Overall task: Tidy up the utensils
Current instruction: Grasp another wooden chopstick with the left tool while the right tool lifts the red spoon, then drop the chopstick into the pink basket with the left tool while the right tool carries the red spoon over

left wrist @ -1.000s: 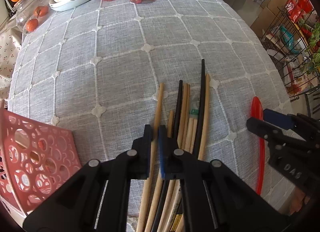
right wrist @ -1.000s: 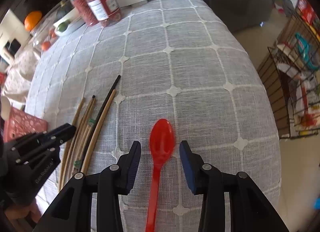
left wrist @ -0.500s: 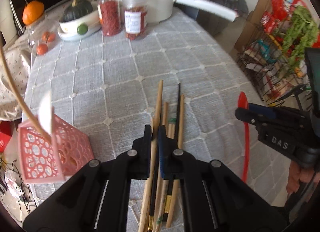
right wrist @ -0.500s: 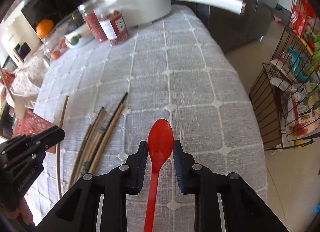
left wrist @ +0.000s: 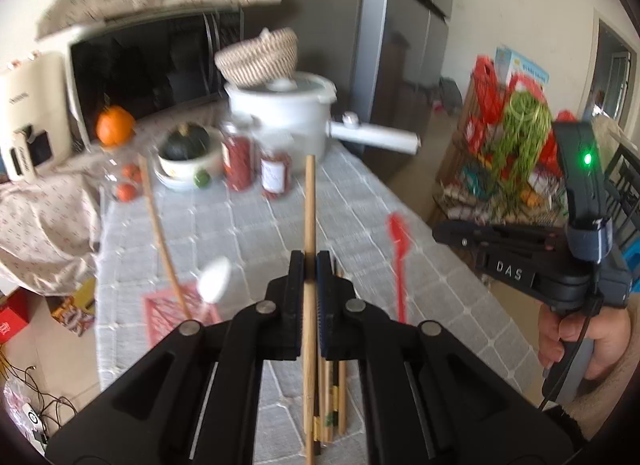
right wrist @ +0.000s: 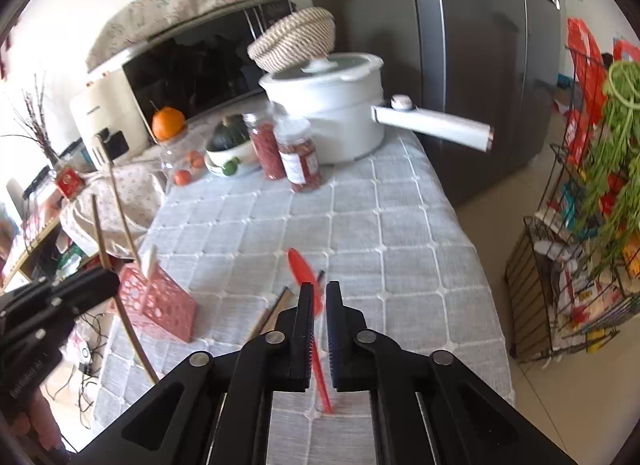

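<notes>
The left gripper (left wrist: 309,265) pinches one wooden chopstick (left wrist: 309,201) (pointing to 12 o'clock) above the table (left wrist: 256,225) — the right gripper (right wrist: 319,297) squeezes a red spoon (right wrist: 305,271). The pink basket (right wrist: 158,307) sits at 9 o'clock.

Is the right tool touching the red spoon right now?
Touching. In the right wrist view the right tool is clamped shut on the red spoon's handle, bowl sticking out past the tips.

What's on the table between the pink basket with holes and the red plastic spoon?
In the right wrist view, wooden chopsticks lie on the grey cloth between the pink basket and the red spoon.
</notes>
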### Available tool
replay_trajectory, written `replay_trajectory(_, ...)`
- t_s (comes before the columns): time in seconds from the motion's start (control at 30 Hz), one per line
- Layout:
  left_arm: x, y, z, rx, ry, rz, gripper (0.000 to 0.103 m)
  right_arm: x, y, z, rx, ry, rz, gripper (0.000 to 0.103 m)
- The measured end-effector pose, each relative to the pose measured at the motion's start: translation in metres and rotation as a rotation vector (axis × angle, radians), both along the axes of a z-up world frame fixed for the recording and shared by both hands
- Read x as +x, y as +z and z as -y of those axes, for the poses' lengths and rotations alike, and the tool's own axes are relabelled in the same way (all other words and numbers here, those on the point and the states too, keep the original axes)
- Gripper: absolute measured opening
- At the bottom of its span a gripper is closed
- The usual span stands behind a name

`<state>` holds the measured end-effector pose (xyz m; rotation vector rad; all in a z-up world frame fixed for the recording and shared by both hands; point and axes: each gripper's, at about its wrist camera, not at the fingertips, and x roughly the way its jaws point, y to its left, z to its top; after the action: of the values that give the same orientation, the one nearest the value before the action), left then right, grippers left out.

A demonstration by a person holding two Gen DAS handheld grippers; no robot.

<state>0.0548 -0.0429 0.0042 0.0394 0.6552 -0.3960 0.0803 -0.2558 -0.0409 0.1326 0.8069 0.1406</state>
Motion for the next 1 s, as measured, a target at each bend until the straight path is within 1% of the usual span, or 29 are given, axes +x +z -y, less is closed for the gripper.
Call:
replay_trajectory(0.1, -0.007, 0.015, -0.018, -0.037, 0.041, 0.059, 0.007, -0.002, 0.011, -0.008, 0.007, 0.02, 0.037, 0.007)
replay_trajectory(0.17, -0.008, 0.02, -0.027, -0.063, 0.049, 0.058, 0.007, 0.001, 0.009, -0.014, -0.013, 0.024, 0.018, 0.007)
replay_trajectory(0.23, -0.008, 0.021, -0.031, -0.084, 0.045, 0.043, 0.007, 0.009, -0.001, -0.017, -0.008, 0.035, -0.022, 0.007)
replay_trajectory(0.3, -0.008, 0.019, -0.032, -0.093, 0.031, 0.021, 0.007, 0.018, -0.013, -0.021, -0.01, 0.041, -0.074, 0.012)
replay_trajectory(0.37, -0.011, 0.017, -0.034, -0.087, 0.029, 0.013, 0.007, 0.027, -0.027, -0.026, -0.01, 0.055, -0.124, 0.025)
replay_trajectory(0.43, -0.011, 0.017, -0.037, -0.086, 0.03, 0.011, 0.007, 0.037, -0.043, -0.032, -0.029, 0.078, -0.156, 0.032)
replay_trajectory(0.53, -0.015, 0.021, -0.046, -0.094, 0.041, 0.019, 0.007, 0.058, -0.062, -0.047, -0.08, 0.105, -0.2, 0.032)
replay_trajectory(0.63, -0.017, 0.024, -0.056, -0.1, 0.05, 0.029, 0.007, 0.082, -0.083, -0.058, -0.097, 0.125, -0.257, 0.032)
replay_trajectory(0.7, -0.019, 0.026, -0.064, -0.107, 0.062, 0.037, 0.007, 0.098, -0.094, -0.063, -0.125, 0.13, -0.273, 0.032)
replay_trajectory(0.83, -0.019, 0.032, -0.081, -0.128, 0.09, 0.053, 0.007, 0.128, -0.114, -0.07, -0.148, 0.141, -0.31, 0.032)
replay_trajectory(0.9, -0.018, 0.033, -0.087, -0.136, 0.105, 0.063, 0.007, 0.139, -0.125, -0.072, -0.183, 0.138, -0.329, 0.032)
replay_trajectory(1.0, -0.017, 0.034, -0.093, -0.144, 0.118, 0.069, 0.007, 0.152, -0.14, -0.075, -0.203, 0.144, -0.361, 0.03)
